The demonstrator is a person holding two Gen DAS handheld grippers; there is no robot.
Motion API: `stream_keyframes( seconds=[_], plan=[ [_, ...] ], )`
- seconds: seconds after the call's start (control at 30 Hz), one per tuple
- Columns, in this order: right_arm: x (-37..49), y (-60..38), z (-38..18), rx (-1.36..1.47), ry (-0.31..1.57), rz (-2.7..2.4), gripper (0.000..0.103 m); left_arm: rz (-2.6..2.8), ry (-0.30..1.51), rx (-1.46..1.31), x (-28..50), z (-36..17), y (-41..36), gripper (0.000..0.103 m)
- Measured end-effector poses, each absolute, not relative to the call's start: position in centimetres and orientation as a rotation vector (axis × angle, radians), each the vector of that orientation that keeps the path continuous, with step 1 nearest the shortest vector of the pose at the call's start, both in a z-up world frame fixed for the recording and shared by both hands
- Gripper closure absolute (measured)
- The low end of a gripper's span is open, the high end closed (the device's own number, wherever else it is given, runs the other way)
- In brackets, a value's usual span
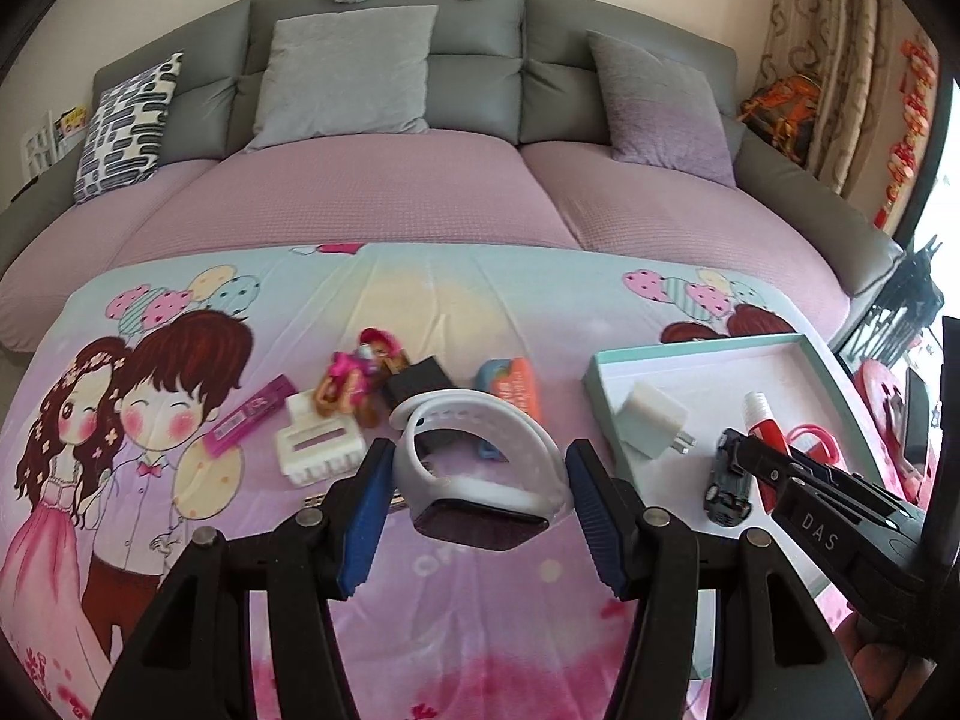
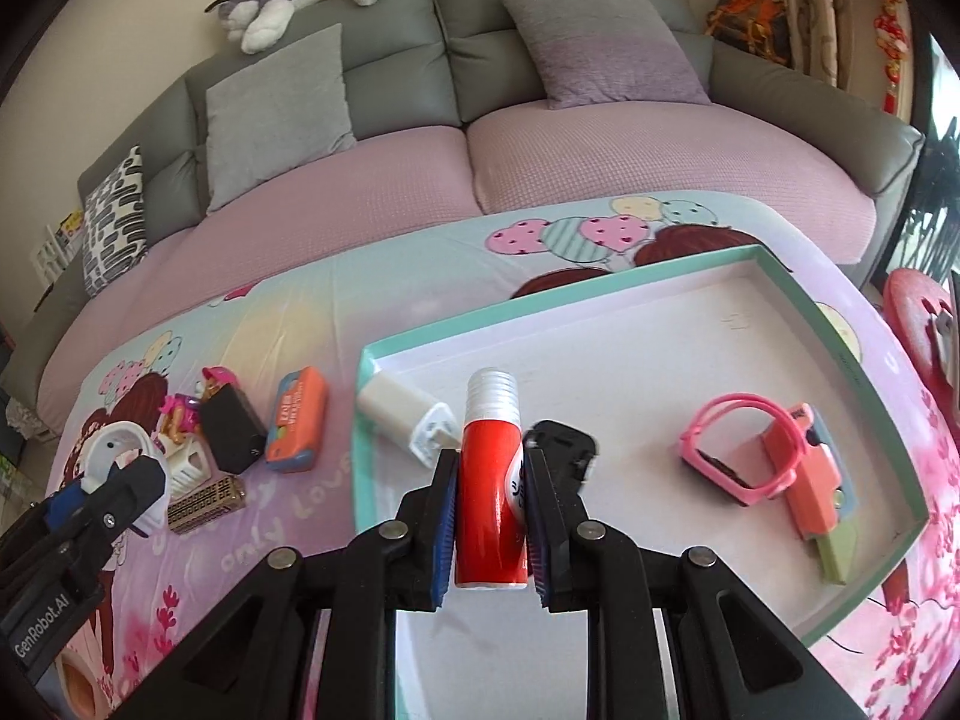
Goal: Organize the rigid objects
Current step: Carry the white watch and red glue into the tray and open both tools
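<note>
Mid-transfer into the shallow teal-rimmed cardboard tray (image 2: 798, 282). Right gripper (image 2: 489, 474) clamped on a red glue tube with silver cap (image 2: 489, 450), above the tray's nine o'clock side. Left gripper (image 1: 474, 492) half-spread, pads apparently pressing a white silicone smartwatch (image 1: 480, 468). Next, likely: lowering, releasing inside tray.

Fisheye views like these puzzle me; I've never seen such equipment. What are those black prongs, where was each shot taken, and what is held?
No robot here: a person holds a two-finger tool in each hand, with a camera on each looking along its fingers. The left wrist view shows the left tool gripping a white watch; the other shows the right tool clamped on a red tube above a teal tray. In the tray lie a white plug, a toy car and a pink watch. An orange case and a black adapter lie on the cartoon cloth.
</note>
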State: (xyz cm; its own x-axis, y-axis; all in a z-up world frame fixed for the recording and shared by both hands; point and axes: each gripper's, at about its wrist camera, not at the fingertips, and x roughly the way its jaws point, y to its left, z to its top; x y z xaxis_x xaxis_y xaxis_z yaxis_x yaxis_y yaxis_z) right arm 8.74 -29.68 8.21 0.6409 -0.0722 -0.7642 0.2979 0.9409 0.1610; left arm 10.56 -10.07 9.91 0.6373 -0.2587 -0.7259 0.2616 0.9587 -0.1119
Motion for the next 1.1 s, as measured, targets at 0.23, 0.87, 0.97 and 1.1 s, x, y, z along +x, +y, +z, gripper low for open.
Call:
stream_keyframes(
  seconds=[0.23, 0.87, 0.97, 1.1],
  plan=[
    [6.4, -34.5, 8.9, 0.313, 0.856, -0.327, 0.081, -0.469, 0.838, 0.088, 9.2, 10.0, -17.1, 0.043],
    [5.9, -37.3, 6.2, 0.366, 0.963, -0.327, 0.081, -0.577, 0.957, 0.229, 7.6, 6.1, -23.6, 0.043],
    [6.0, -37.0, 5.9, 0.362, 0.973, -0.315, 0.081, -0.577, 0.968, 0.242, 7.5, 5.8, -24.0, 0.043],
    [6.1, -36.9, 5.6, 0.362, 0.991, -0.313, 0.080, -0.575, 0.973, 0.247, 7.5, 5.6, -24.2, 0.042]
  ],
)
